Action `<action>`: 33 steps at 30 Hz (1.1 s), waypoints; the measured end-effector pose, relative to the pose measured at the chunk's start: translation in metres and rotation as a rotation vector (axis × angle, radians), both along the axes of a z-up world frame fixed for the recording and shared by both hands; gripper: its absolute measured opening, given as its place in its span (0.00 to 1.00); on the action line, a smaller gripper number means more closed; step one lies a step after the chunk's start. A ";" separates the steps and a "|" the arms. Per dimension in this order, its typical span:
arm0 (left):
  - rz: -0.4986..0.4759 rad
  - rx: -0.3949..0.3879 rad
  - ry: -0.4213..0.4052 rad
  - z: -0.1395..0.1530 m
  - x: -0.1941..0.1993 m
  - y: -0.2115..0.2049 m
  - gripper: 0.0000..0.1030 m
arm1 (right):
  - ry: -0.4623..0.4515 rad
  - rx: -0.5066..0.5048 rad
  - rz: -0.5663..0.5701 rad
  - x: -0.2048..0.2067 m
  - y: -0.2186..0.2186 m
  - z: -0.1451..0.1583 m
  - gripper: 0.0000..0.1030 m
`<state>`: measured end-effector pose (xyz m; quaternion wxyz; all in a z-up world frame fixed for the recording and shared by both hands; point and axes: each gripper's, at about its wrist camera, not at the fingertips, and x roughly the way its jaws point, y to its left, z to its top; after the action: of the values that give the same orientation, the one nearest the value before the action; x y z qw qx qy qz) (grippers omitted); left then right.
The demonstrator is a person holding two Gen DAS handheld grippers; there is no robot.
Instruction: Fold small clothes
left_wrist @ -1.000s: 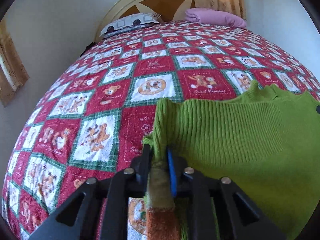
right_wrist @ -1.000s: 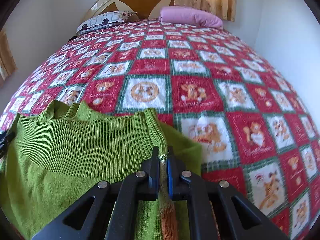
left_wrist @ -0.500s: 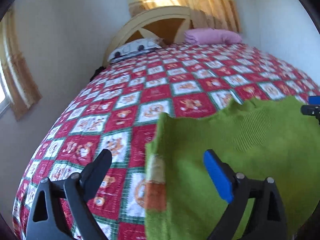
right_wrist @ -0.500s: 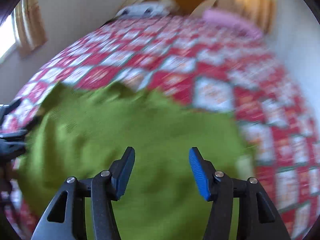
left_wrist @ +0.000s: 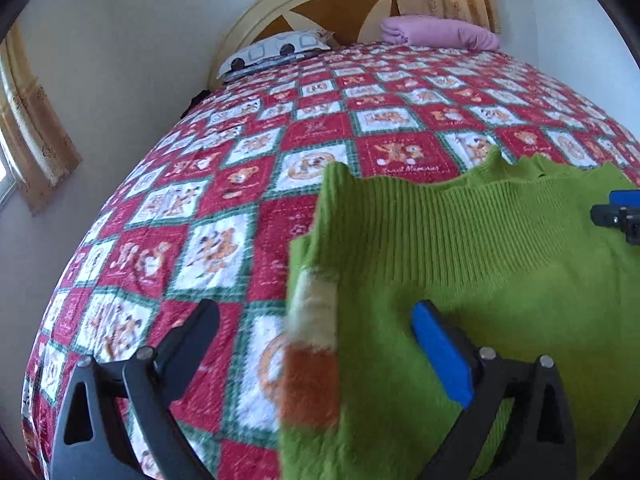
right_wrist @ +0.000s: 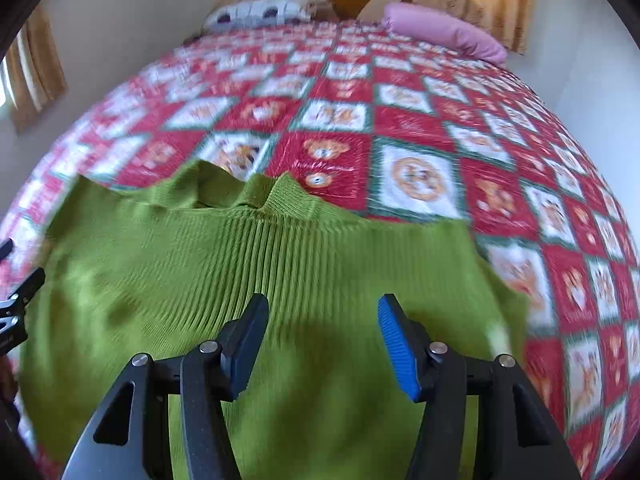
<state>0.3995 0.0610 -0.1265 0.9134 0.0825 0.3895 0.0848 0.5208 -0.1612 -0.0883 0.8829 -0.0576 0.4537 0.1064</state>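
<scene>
One second ago we had both tongs pinched on the green sweater [left_wrist: 500,280]; now the left gripper [left_wrist: 316,332] and the right gripper [right_wrist: 324,332] both stand spread wide, gripping nothing. The sweater lies released on the quilt [left_wrist: 240,184], directly ahead of and beneath both pairs of fingers.

The left view shows what the right does not: a cream-and-orange striped cuff [left_wrist: 312,344] at the sweater's left edge, lying between the left tongs' fingers, with the black finger [left_wrist: 192,336] over bare quilt and the blue pad [left_wrist: 440,354] over green knit. The right gripper's tip appears at that view's right border. The right view, partly motion-blurred, shows the ribbed band and its wavy far edge ahead of the right tongs, and part of the left gripper at its left border.

Beyond the sweater's far edge, open quilt runs ahead of both tongs to the headboard [left_wrist: 320,4], where a patterned pillow [left_wrist: 276,50] and a pink pillow [left_wrist: 436,34] lie. Open quilt also extends left of the left tongs and right of the right tongs.
</scene>
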 end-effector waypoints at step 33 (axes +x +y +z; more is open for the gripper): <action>-0.227 -0.283 0.082 -0.017 -0.132 0.033 0.07 | 0.094 0.128 -0.078 -0.154 -0.123 -0.010 0.12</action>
<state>0.2679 0.0942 -0.1433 0.9030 -0.0001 0.4226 -0.0781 0.3671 -0.2845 -0.0987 0.8659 0.0218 0.4890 0.1031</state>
